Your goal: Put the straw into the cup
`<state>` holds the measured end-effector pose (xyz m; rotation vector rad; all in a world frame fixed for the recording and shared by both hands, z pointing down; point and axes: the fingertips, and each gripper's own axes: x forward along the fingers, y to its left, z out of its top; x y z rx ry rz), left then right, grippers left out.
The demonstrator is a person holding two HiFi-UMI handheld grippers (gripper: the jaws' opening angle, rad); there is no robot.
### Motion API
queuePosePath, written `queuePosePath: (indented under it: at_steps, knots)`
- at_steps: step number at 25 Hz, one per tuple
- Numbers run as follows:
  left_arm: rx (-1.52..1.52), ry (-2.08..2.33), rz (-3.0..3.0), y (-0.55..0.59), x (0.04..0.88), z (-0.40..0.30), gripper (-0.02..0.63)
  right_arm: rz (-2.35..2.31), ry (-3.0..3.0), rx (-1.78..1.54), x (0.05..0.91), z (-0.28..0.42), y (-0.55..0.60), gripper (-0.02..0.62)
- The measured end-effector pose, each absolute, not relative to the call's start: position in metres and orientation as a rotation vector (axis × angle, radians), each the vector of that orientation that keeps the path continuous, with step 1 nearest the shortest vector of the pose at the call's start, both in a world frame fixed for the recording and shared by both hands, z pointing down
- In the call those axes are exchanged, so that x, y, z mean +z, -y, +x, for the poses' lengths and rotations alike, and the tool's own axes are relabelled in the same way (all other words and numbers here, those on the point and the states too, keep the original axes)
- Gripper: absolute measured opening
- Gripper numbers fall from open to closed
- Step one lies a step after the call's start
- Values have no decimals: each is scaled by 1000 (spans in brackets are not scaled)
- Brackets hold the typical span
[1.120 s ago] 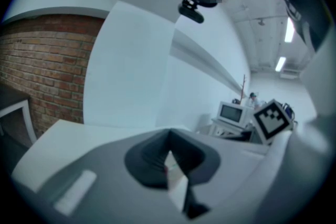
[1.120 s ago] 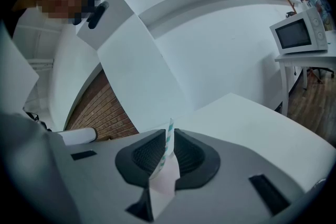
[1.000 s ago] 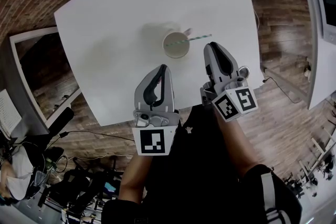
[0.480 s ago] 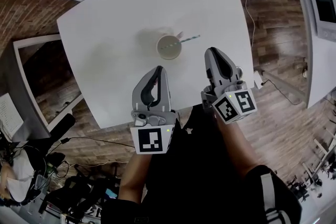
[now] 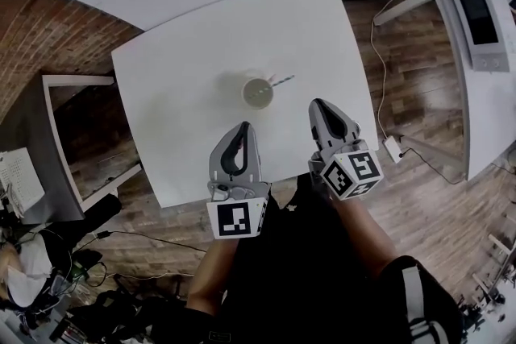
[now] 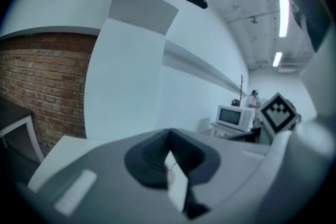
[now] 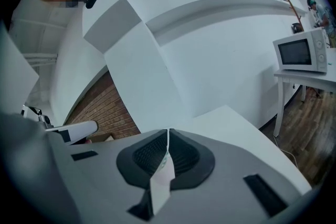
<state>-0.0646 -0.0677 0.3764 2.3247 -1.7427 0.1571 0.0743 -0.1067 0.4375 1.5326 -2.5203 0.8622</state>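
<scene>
Straw (image 5: 283, 80) is seen in the cup (image 5: 258, 93), past the left gripper (image 5: 243, 128) and right gripper (image 5: 320, 105), which are squeezed closed, empty.

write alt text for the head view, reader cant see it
Seen from above, a cup with a straw leaning out of it stands near the middle of a white table. Nearer the viewer, the left gripper and right gripper hover short of the cup, both shut and empty.

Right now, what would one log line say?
straw: in cup | left gripper: shut, empty | right gripper: shut, empty
</scene>
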Motion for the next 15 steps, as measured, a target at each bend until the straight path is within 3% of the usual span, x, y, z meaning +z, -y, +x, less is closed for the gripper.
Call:
queuePosePath:
  at_steps: [15]
  knots:
    - [139, 1839, 2372, 35, 316, -63, 4, 1365, 2656, 611, 361, 64, 80, 8]
